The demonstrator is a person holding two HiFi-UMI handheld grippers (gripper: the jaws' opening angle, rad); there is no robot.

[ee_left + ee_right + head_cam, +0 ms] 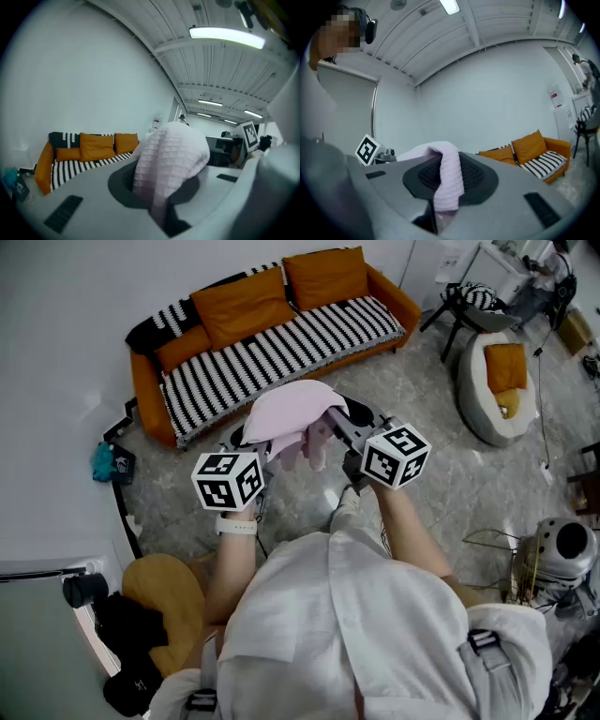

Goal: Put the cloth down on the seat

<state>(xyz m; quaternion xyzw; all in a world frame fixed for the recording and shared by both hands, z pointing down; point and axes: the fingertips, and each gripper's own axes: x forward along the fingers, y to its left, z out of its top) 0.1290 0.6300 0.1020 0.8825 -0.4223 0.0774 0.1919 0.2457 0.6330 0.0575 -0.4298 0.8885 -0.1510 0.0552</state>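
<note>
Pale pink waffle cloth [291, 413], bunched, long axis left-right at frame centre; left claw [161, 213] and right claw [437, 213] each clamp one end.

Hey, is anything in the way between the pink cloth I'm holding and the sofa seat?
Nothing visible. Only floor lies between the cloth and the striped seat; the orange cushions sit along its back.

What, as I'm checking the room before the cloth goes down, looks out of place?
Little stands out. A teal item lies on the floor beside the sofa, and cables trail over the floor at right. The pink cloth hangs bunched between the left hand-held gripper and the right hand-held gripper.
</note>
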